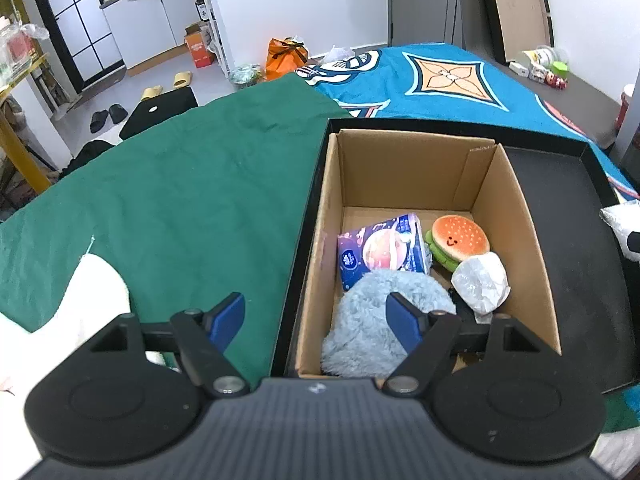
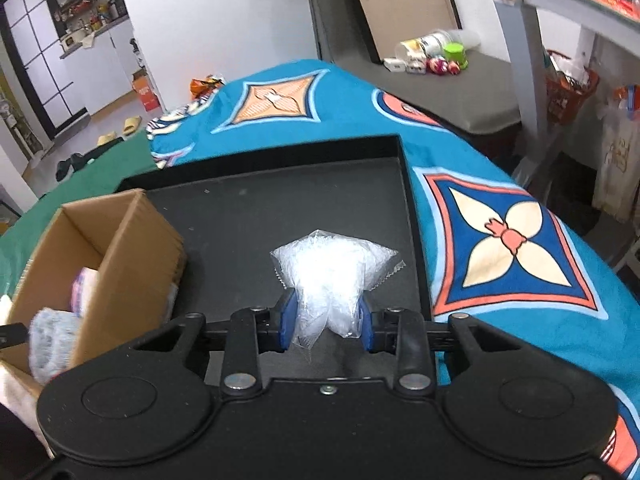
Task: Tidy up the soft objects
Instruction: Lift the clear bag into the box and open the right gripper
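Observation:
A cardboard box (image 1: 332,216) stands at the left end of a black tray (image 1: 580,248). In it lie a fluffy light-blue plush (image 1: 368,320), a tissue pack (image 1: 380,248), a burger plush (image 1: 460,240) and a crumpled white bag (image 1: 482,282). My left gripper (image 1: 316,320) is open and empty above the box's near left corner. My right gripper (image 2: 328,320) is shut on a clear plastic bag of white stuff (image 2: 328,268), held over the black tray (image 2: 280,208) to the right of the box (image 2: 96,240).
The tray sits on a blue patterned cloth (image 2: 500,240) next to a green cloth (image 1: 180,200). A white fabric item (image 1: 96,292) lies on the green cloth at the near left. Small toys and containers (image 2: 432,56) stand on a grey surface behind.

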